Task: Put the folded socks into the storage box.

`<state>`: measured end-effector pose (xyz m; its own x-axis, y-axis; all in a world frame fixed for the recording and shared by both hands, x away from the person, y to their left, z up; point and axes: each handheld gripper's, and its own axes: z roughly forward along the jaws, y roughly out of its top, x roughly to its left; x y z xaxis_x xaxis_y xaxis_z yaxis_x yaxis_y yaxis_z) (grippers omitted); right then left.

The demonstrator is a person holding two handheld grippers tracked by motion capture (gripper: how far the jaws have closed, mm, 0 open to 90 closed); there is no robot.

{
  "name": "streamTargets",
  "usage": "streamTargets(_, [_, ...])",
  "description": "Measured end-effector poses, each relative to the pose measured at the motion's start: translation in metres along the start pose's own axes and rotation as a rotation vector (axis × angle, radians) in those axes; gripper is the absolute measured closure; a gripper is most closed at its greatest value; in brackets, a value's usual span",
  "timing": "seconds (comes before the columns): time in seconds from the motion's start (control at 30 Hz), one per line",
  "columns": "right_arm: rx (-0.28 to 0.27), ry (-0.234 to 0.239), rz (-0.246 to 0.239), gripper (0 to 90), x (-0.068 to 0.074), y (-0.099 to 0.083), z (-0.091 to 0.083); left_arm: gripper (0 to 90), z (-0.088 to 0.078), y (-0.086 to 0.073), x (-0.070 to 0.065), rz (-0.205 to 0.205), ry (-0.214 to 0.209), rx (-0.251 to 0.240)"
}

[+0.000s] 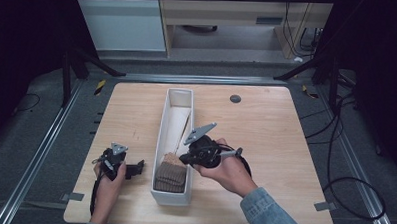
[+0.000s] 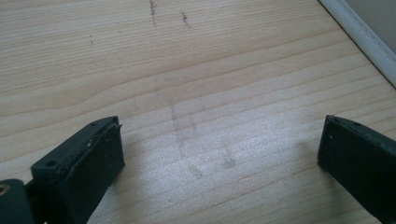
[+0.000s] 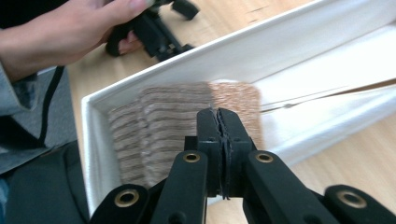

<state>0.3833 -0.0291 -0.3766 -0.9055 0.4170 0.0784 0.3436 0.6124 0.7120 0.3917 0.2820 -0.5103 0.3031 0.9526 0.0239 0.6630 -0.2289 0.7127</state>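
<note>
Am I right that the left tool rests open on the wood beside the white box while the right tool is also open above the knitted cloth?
Not quite: the right tool is shut, as the right gripper view shows. The left tool is indeed open beside the white box, and the knitted cloth lies inside.

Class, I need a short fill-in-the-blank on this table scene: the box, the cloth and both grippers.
1. The folded brown cloth lies inside the long ___ box.
2. The left gripper hovers over the table with its jaws ___.
3. The right gripper, above the cloth, has its jaws ___.

Missing words: white; open; shut
</note>
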Motion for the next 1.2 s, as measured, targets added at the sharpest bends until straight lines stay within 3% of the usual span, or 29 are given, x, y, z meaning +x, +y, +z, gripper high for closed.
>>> streamTargets(0.1, [-0.009, -0.023, 0.009, 83.3, -0.004, 0.001, -0.006, 0.0, 0.000, 0.000, 0.000, 0.000, 0.000, 0.000])
streamTargets(0.13, [-0.012, -0.038, 0.011, 77.2, -0.006, 0.001, -0.008, 0.0, 0.000, 0.000, 0.000, 0.000, 0.000, 0.000])
streamTargets(0.2, [-0.019, -0.086, 0.020, 54.0, -0.010, 0.003, -0.012, 0.0, 0.000, 0.000, 0.000, 0.000, 0.000, 0.000])
streamTargets(0.23, [-0.025, -0.106, 0.027, 46.7, -0.012, 0.004, -0.014, 0.0, 0.000, 0.000, 0.000, 0.000, 0.000, 0.000])
streamTargets(0.27, [-0.037, -0.160, 0.028, 30.7, -0.016, 0.006, -0.017, 0.0, 0.000, 0.000, 0.000, 0.000, 0.000, 0.000])
streamTargets(0.3, [-0.047, -0.186, 0.028, 25.0, -0.017, 0.006, -0.019, 0.0, 0.000, 0.000, 0.000, -0.001, 0.000, -0.001])
streamTargets(0.33, [-0.047, -0.186, 0.028, 25.0, -0.017, 0.006, -0.019, 0.0, 0.000, 0.000, 0.000, -0.001, 0.000, -0.001])
streamTargets(0.43, [-0.098, -0.283, 0.048, 9.1, -0.028, 0.006, -0.030, 0.0, 0.000, 0.000, 0.000, 0.000, 0.000, 0.000])
streamTargets(0.5, [-0.109, -0.291, 0.059, 7.5, -0.030, 0.006, -0.033, 0.0, 0.000, 0.000, 0.000, 0.000, -0.001, 0.000])
streamTargets(0.53, [-0.122, -0.320, 0.066, 3.2, -0.037, 0.003, -0.038, 0.0, 0.000, 0.000, 0.000, 0.000, 0.000, 0.000])
streamTargets(0.6, [-0.124, -0.329, 0.064, 4.0, -0.040, 0.002, -0.040, 0.0, 0.000, 0.000, 0.000, 0.000, 0.000, 0.000])
streamTargets(0.67, [-0.138, -0.369, 0.106, 4.6, -0.053, -0.001, -0.049, 0.0, 0.000, 0.000, 0.000, 0.000, 0.000, 0.000])
streamTargets(0.93, [-0.156, -0.433, 0.176, 4.6, -0.078, -0.011, -0.069, 0.0, 0.000, 0.000, 0.000, 0.000, 0.000, 0.000])
streamTargets(1.2, [-0.159, -0.512, 0.196, 6.6, -0.093, -0.030, -0.080, 0.0, 0.000, 0.000, 0.000, 0.001, -0.001, 0.000])
